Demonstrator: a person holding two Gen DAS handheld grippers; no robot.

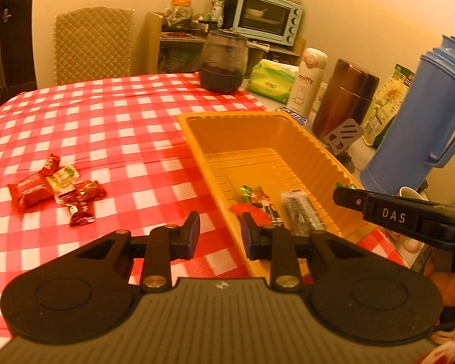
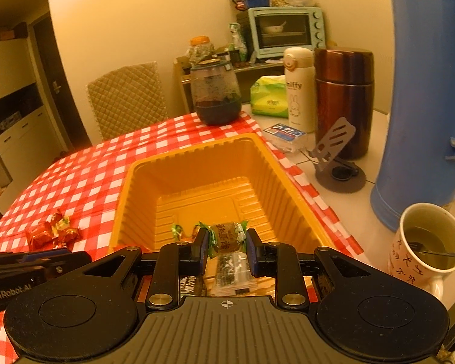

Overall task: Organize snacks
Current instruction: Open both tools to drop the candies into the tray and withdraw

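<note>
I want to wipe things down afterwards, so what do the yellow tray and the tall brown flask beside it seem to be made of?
Yellow tray: looks like thin moulded plastic, semi-glossy, judging by its ribbed walls and stepped floor. Brown flask: probably metal with a polished coppery coating, since it shows sharp vertical highlights; lacquered plastic can't be ruled out.

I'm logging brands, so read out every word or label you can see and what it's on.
"miffy": white flask
"DAS": right tongs
"GenRobot.AI": left tongs
Blue packet, snack wrapper, tissue pack, green bottle: print too blurred to read.
</note>
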